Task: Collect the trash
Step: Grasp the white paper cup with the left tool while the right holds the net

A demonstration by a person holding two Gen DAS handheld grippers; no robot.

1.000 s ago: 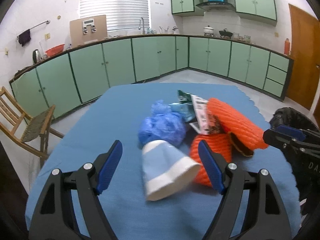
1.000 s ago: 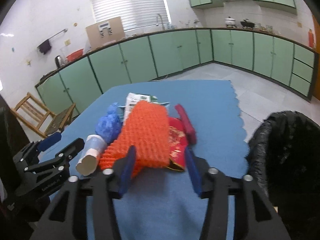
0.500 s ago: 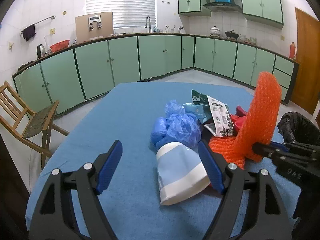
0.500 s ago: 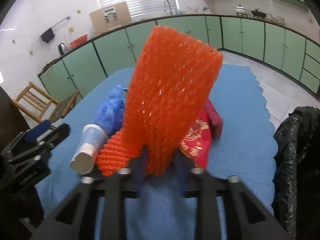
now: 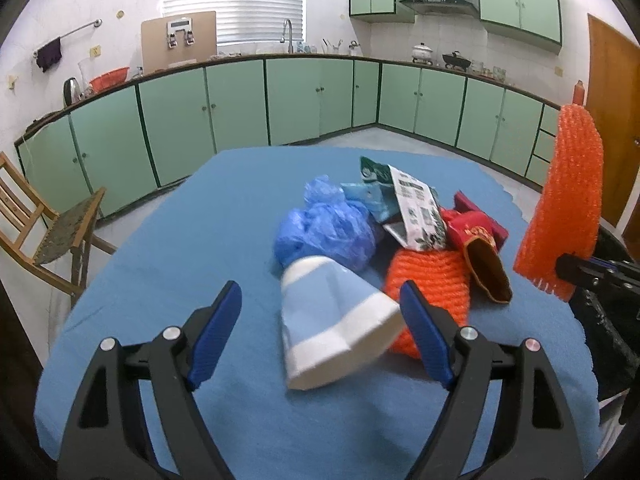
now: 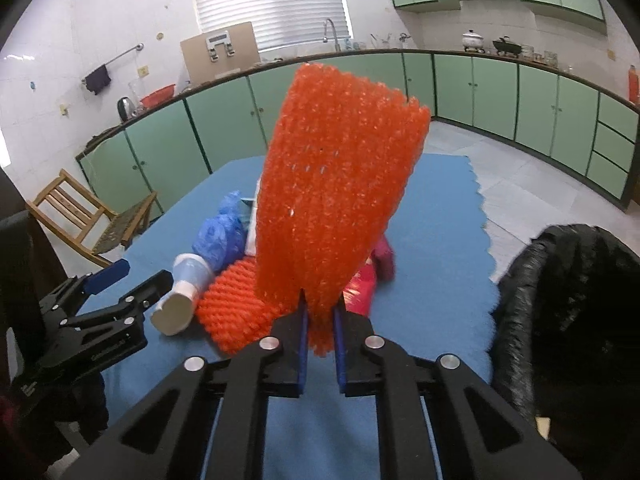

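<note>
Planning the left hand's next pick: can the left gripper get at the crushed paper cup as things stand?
Probably yes. The left gripper is open, the crushed paper cup lies between its fingers, and nothing covers it; the orange foam net crowds its right side.

A home kitchen: green cabinets, sink tap, range hood

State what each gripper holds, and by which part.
Right gripper: shut on the orange foam net, pinched at its bottom edge. Left gripper: open, holding nothing.
</note>
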